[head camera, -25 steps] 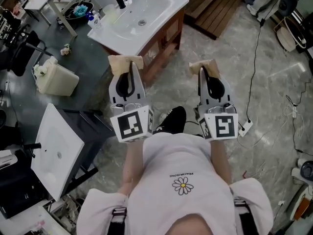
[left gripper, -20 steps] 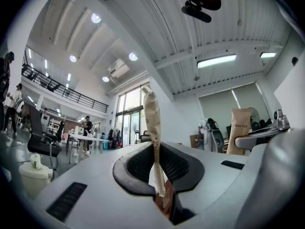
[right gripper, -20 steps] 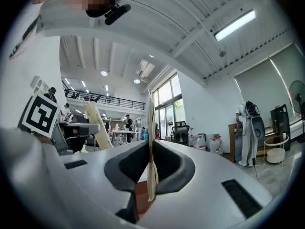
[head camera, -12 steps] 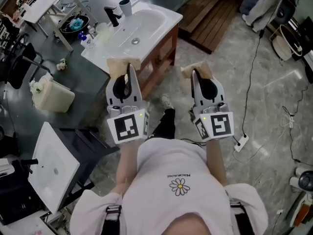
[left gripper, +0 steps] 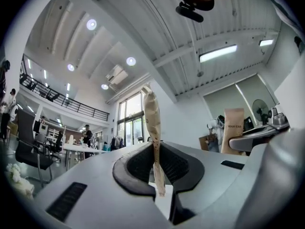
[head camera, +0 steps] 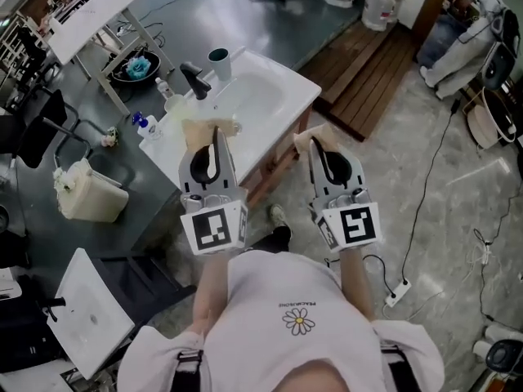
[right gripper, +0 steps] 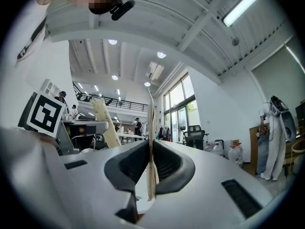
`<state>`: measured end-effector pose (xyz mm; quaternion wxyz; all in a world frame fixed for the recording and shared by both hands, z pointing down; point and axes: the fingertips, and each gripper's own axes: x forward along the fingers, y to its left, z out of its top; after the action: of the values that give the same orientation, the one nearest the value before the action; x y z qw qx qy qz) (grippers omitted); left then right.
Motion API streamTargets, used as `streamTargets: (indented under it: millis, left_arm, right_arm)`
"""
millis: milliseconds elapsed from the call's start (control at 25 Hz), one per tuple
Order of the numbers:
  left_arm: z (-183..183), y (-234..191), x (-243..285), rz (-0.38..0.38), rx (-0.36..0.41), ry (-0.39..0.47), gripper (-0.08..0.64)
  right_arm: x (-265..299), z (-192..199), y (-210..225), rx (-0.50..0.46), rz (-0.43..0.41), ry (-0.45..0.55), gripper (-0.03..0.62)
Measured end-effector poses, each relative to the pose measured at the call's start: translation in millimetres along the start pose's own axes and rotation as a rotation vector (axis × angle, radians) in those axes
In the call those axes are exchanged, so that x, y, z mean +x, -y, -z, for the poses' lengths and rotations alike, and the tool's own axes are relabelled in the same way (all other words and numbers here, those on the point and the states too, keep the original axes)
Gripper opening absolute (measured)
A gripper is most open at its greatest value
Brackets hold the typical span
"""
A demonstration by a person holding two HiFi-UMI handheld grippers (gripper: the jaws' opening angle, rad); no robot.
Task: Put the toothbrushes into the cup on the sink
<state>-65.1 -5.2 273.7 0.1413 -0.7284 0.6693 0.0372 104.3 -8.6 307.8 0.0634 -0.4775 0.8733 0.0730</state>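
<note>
A dark cup (head camera: 219, 60) stands at the back of the white sink (head camera: 282, 113), beside a black faucet (head camera: 196, 78). A thin white stick by the cup may be a toothbrush; I cannot tell. My left gripper (head camera: 211, 126) is held over the sink's near left edge, its tan-padded fingers pressed together on nothing. My right gripper (head camera: 314, 135) hangs off the sink's front right corner, also shut and empty. Both gripper views tilt up at the ceiling: the left gripper (left gripper: 151, 109) and the right gripper (right gripper: 150, 128) show their pads touching.
Small blue bottles (head camera: 140, 122) sit at the sink's left end. A cream bin (head camera: 86, 193) and a second white basin (head camera: 90, 313) lie on the floor at left. A wooden platform (head camera: 372, 68) lies behind the sink. A cable and power strip (head camera: 398, 291) lie at right.
The sink has slid lower and more central in the head view, with more room beyond it showing. Both grippers have risen toward it and stay shut; the left one now overlaps the sink top.
</note>
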Motion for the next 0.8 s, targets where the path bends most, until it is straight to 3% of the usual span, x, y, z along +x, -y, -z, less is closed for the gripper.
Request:
streamTargets:
  millis: [160, 400, 600, 800]
  left_arm:
    - [16, -21, 65, -0.055, 0.009, -0.011, 0.040]
    - [27, -70, 135, -0.206, 0.014, -0.023, 0.040]
    - [38, -98, 157, -0.273, 0.059, -0.037, 0.040]
    - [42, -113, 166, -0.380, 0.070, -0.050, 0.040]
  right_arm:
    - [77, 8, 20, 0.001, -0.080, 0.004, 0.026]
    - [183, 12, 27, 0.027, -0.220, 0.025, 0.026]
    - [233, 30, 19, 0.057, -0.278, 0.005, 0.025]
    - [267, 27, 24, 0.074, -0.339, 0.049, 0.025]
